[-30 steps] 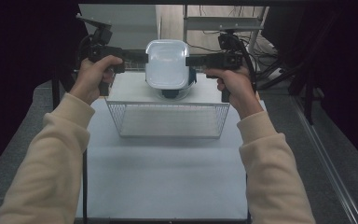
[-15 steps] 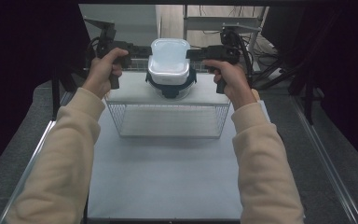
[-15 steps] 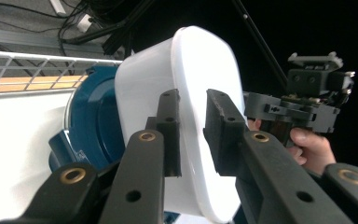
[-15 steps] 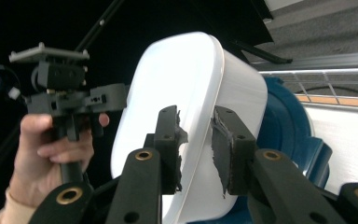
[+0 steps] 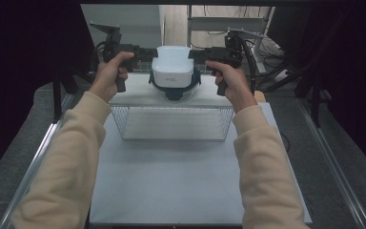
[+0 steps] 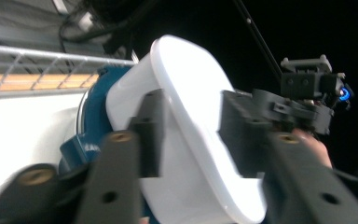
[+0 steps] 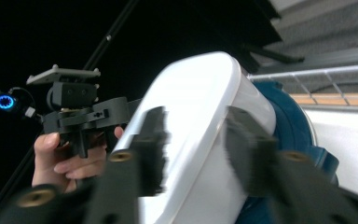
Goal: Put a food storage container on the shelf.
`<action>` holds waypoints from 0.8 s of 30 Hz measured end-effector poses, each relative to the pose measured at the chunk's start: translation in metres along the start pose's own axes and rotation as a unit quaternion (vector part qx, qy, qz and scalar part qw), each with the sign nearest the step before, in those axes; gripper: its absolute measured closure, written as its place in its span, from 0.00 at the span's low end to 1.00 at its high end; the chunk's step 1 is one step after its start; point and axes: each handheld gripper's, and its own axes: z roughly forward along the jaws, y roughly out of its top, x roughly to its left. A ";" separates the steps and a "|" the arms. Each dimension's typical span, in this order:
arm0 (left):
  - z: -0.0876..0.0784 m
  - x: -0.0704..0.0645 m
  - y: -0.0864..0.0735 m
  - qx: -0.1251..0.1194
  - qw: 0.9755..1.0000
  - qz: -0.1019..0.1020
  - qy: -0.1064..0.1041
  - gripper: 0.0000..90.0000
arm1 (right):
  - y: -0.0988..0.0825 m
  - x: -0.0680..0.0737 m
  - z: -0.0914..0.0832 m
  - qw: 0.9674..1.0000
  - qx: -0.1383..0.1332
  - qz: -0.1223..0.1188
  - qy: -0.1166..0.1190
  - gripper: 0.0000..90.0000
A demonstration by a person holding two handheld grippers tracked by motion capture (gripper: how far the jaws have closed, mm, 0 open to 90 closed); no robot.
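**White-and-blue appliance parked on the shelf behind the basket**

White plastic on top, dark blue underneath: that's the small appliance (image 5: 172, 74) both grippers are working on. In the high view it sits upright on the pale shelf (image 5: 209, 95) at the far end of the table, just behind the wire basket (image 5: 171, 121), and it looks like it rests on that surface rather than hanging from anything.

The left gripper (image 5: 140, 51) comes in from the left side and the right gripper (image 5: 201, 53) from the right, each held level in a hand, so the white upper part sits between the two of them.

Left gripper view: the white top (image 6: 191, 121) lies between its two black jaws, and the jaws have just been opening. There's a visible gap on both sides, so the pads aren't pressing on it. I'd call that one let go. The other gripper shows farther off on the right of that view.

Right gripper view: same deal, the white shell (image 7: 196, 121) between the jaws, which have also just been opening. The picture is a bit blurred there, but the pads look clear of the plastic, so released too. The blue base (image 7: 289, 126) peeks out behind the right jaw, with the basket's wire rim beyond it.
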 end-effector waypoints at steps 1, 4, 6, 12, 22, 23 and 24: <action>-0.004 -0.005 -0.001 -0.016 1.000 0.014 0.008 0.57 | -0.001 0.002 -0.002 1.000 -0.007 -0.009 -0.003 0.50; -0.015 -0.019 -0.006 -0.024 0.998 0.055 0.019 0.47 | -0.005 0.010 -0.013 0.998 -0.028 -0.054 -0.023 0.39; -0.026 -0.031 -0.014 -0.022 0.995 0.095 0.026 0.44 | -0.010 0.016 -0.022 0.995 -0.030 -0.089 -0.023 0.38; -0.051 -0.049 -0.047 -0.015 0.984 0.165 0.067 0.37 | -0.037 0.027 -0.058 0.984 -0.031 -0.173 -0.025 0.34; -0.083 -0.043 -0.128 0.000 0.972 0.217 0.091 0.33 | -0.108 0.028 -0.105 0.965 -0.016 -0.258 -0.053 0.33; -0.084 -0.041 -0.136 0.004 0.971 0.219 0.092 0.33 | -0.114 0.026 -0.107 0.964 -0.015 -0.261 -0.056 0.33; -0.084 -0.038 -0.144 0.010 0.971 0.221 0.093 0.33 | -0.121 0.024 -0.109 0.963 -0.013 -0.264 -0.056 0.33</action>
